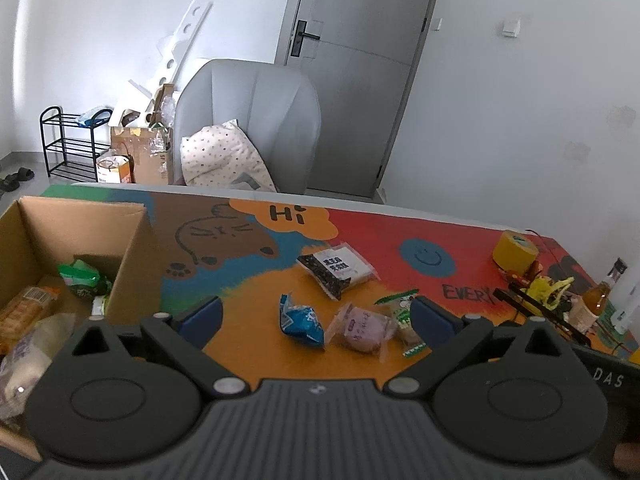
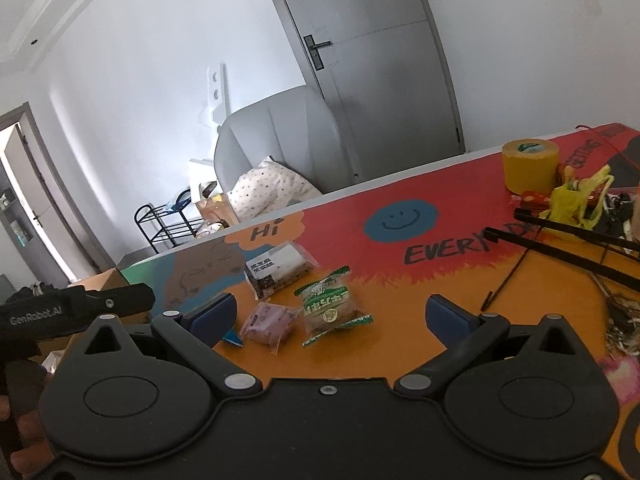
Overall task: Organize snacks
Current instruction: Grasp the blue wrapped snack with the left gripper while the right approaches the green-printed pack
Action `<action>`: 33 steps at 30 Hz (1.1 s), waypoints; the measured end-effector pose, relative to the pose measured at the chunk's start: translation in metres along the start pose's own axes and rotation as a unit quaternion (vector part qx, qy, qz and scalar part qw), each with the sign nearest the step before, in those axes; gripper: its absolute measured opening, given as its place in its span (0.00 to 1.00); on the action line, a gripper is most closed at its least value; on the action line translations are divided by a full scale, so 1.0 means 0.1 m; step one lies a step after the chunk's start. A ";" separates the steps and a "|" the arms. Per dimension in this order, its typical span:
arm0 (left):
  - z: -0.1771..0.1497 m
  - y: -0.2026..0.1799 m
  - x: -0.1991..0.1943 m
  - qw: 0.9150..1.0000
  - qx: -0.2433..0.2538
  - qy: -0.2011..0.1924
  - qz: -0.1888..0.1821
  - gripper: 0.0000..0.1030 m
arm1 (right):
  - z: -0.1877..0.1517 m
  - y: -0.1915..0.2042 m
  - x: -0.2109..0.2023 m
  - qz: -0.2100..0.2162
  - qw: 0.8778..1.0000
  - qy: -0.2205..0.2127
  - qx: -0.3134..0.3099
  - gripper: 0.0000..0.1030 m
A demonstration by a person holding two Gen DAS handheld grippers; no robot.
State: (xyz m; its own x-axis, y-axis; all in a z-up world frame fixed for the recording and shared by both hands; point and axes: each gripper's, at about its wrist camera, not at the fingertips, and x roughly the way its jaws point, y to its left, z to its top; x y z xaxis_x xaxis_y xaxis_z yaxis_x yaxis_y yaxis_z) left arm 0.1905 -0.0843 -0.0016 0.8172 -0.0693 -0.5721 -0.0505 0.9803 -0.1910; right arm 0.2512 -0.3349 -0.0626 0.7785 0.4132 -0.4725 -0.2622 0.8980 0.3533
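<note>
Snacks first: four packs lie loose on the surface (image 1: 256, 352), more sit in the box (image 1: 132, 248) at left. Both claws spread wide, holding nothing. Left claw (image 1: 316, 318) hovers w/ the blue pack (image 1: 301, 320) and pink pack (image 1: 362, 328) showing between its fingers, so one of those looks like its next pick; the box is right beside it, short carry. Right claw (image 2: 346, 314) hangs low over the same pile, pink pack (image 2: 268, 322) and green pack (image 2: 330, 306) framed in its gap, prob. lining up on the green one. The dark seed pack (image 1: 338, 270) lies a bit further back, near the "Hi" print, apart from the other three.

Box already has a green bag (image 1: 82, 276) and an orange wrapper (image 1: 26, 308) inside, plus pale bags nearer the camera, so I'd say the sort is maybe halfway.

Off to the right: tape roll (image 1: 514, 254), a yellow bag (image 2: 576, 200), black sticks (image 2: 580, 240), a bottle (image 1: 598, 294). Not snacks, so likely left alone. Packs are soft and crinkly; a pinch at the sealed edge could slip.
</note>
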 end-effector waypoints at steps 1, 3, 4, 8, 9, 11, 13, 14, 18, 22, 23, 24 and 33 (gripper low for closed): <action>0.01 0.00 0.03 1.000 0.000 0.001 0.002 0.97 | 0.01 0.00 0.04 0.002 1.000 0.003 -0.001 0.99; 0.02 -0.01 0.11 1.000 0.000 0.007 0.003 0.94 | 0.03 -0.01 0.11 0.005 1.000 0.009 -0.003 0.97; 0.02 -0.01 0.16 1.000 -0.001 0.010 0.004 0.93 | 0.04 -0.01 0.16 0.006 1.000 0.012 -0.005 0.94; 0.02 0.00 0.33 1.000 -0.006 0.022 0.007 0.86 | 0.07 -0.02 0.30 0.007 1.000 0.021 -0.006 0.90; 0.02 0.00 0.36 1.000 -0.005 0.023 0.008 0.85 | 0.07 -0.02 0.34 0.006 1.000 0.023 -0.006 0.88; 0.03 0.01 0.44 1.000 -0.005 0.028 0.011 0.83 | 0.08 -0.03 0.41 0.005 1.000 0.027 -0.005 0.86; 0.02 0.03 0.51 0.999 -0.008 0.032 0.011 0.81 | 0.08 -0.05 0.47 0.004 1.000 0.030 -0.006 0.83; 0.02 0.04 0.54 0.999 -0.009 0.034 0.012 0.79 | 0.09 -0.05 0.51 0.004 0.999 0.032 -0.005 0.83; 0.01 0.06 0.69 0.999 -0.012 0.042 0.016 0.73 | 0.08 -0.07 0.64 0.006 0.999 0.042 -0.005 0.80; 0.00 0.08 0.84 0.998 -0.015 0.050 0.019 0.68 | 0.06 -0.09 0.77 0.004 0.999 0.052 -0.007 0.78; -0.01 0.08 0.88 0.998 -0.015 0.053 0.019 0.68 | 0.05 -0.09 0.80 0.004 0.999 0.054 -0.007 0.77; -0.02 0.08 0.92 0.998 -0.015 0.056 0.020 0.67 | 0.04 -0.10 0.83 0.003 0.998 0.056 -0.006 0.76; -0.15 0.11 1.17 0.997 -0.012 0.075 0.027 0.48 | -0.03 -0.07 0.99 -0.007 0.997 0.068 -0.023 0.74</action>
State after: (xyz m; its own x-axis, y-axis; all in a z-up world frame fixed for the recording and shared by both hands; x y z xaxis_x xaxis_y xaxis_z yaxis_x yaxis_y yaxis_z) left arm 0.2774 -0.0846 -0.0824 0.7176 -0.0454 -0.6950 -0.1070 0.9788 -0.1744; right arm 0.3286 -0.3002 -0.1141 0.6981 0.4150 -0.5835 -0.2807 0.9083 0.3102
